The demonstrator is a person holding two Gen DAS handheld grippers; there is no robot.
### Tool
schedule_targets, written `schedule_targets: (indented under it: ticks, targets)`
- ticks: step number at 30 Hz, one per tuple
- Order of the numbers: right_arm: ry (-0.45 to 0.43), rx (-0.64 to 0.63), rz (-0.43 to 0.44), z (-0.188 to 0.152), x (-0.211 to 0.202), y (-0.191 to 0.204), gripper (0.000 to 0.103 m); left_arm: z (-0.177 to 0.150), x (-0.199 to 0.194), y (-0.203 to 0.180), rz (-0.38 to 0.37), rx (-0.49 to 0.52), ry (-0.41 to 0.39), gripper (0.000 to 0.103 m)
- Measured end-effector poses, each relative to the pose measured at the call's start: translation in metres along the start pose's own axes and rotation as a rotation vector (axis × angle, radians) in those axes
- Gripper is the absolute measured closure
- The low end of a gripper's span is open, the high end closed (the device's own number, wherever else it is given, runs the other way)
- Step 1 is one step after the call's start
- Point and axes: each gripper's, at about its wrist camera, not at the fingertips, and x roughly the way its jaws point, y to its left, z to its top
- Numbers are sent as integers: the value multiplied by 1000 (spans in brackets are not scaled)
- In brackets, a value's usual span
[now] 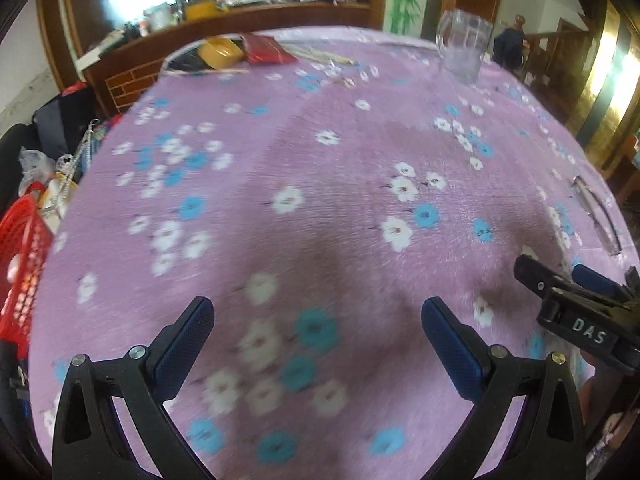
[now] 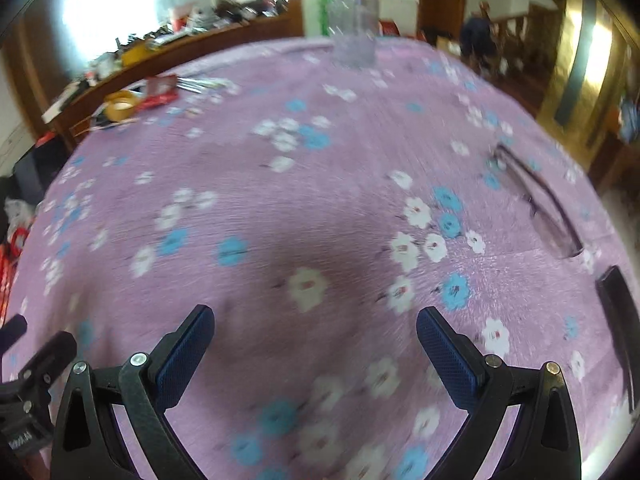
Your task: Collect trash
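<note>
A round table under a purple flowered cloth (image 1: 320, 208) fills both views. At its far left edge lie a red wrapper (image 1: 266, 50), a yellow tape roll (image 1: 220, 53), thin wooden sticks (image 1: 320, 56) and small scraps (image 1: 340, 76); they also show in the right wrist view, the wrapper (image 2: 160, 89) and tape roll (image 2: 119, 106). My left gripper (image 1: 318, 344) is open and empty over the near cloth. My right gripper (image 2: 316, 346) is open and empty; it also shows at the right of the left wrist view (image 1: 560, 280).
A clear glass mug (image 1: 464, 46) stands at the far side of the table. Eyeglasses (image 2: 536, 204) and a dark flat object (image 2: 618, 320) lie at the right edge. A red basket (image 1: 18, 264) sits off the table's left. A cluttered wooden counter (image 1: 240, 20) runs behind.
</note>
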Motion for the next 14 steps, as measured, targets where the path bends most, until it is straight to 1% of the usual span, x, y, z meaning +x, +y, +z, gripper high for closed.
schedule_targets:
  ticks: [1, 3, 6, 7, 10, 12, 14]
  targets:
    - [9, 13, 1, 2, 6, -5, 1, 3, 7, -3, -8, -1, 13, 0]
    - [-4, 16, -14, 6, 8, -9, 1, 6, 17, -7, -12, 0, 33, 0]
    - [-5, 12, -30, 7, 12, -8, 1, 7, 24, -8, -15, 13, 51, 0]
    - [-9, 4, -39, 8, 13, -6, 1, 8, 25, -9, -4, 27, 50, 0]
    - [5, -31, -72, 11, 17, 2, 0, 8, 25, -10, -11, 36, 34, 0]
    - [6, -32, -74, 13, 19, 3, 0, 8, 25, -11, -12, 38, 3, 0]
    - [7, -31, -77, 14, 19, 3, 0, 9, 26, -10, -12, 35, 2, 0]
